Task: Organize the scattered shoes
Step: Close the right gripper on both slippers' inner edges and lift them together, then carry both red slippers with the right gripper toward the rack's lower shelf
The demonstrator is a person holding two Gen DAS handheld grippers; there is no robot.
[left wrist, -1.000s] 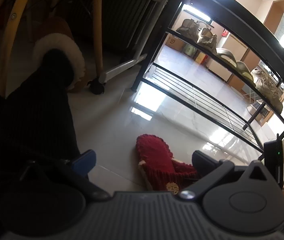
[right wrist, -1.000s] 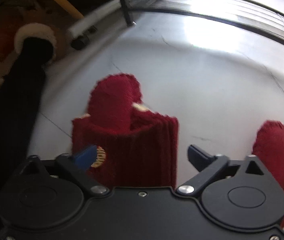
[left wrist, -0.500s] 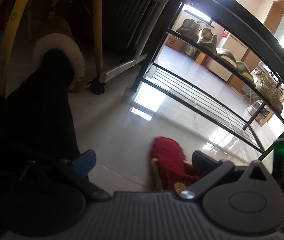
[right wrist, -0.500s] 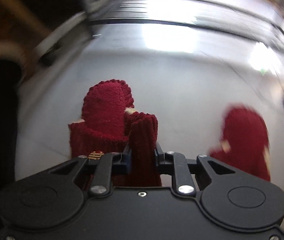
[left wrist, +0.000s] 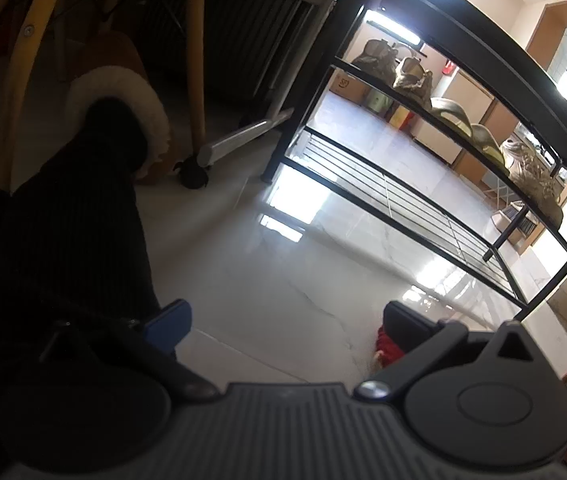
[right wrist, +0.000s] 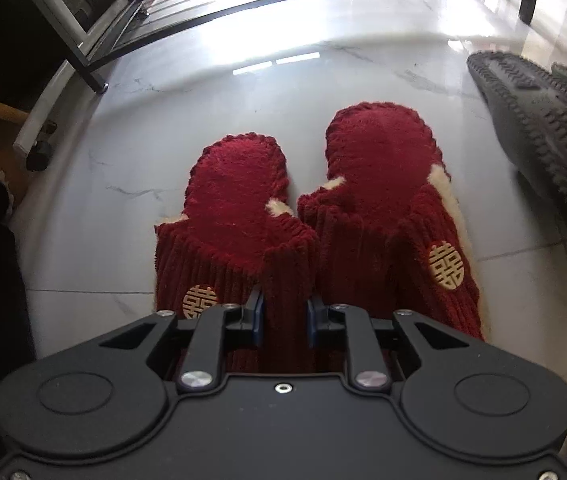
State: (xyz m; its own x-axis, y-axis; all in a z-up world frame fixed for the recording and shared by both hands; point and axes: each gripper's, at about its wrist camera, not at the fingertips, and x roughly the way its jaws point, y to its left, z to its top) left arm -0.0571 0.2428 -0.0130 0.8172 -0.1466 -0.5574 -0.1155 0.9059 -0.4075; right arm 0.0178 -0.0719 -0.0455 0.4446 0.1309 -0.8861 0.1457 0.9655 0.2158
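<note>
Two red corduroy slippers lie side by side on the pale floor in the right wrist view. My right gripper (right wrist: 283, 314) is shut on the upper of the left red slipper (right wrist: 239, 208). The right red slipper (right wrist: 387, 184) touches it. My left gripper (left wrist: 287, 320) is open and empty above the floor; a sliver of red slipper (left wrist: 387, 346) shows behind its right finger. A black boot with a white fleece cuff (left wrist: 115, 120) lies to its left.
A black metal shoe rack (left wrist: 403, 200) stands ahead, with several tan shoes (left wrist: 411, 74) on its middle shelf. Dark ridged soles (right wrist: 543, 132) lie at the right. Yellow chair legs (left wrist: 195, 60) and a wheeled white bar (left wrist: 243, 140) stand at the left.
My right gripper shut on the left red slipper and moved it rightward until it lies against the other slipper. In the left wrist view that slipper slid right, almost out of sight.
</note>
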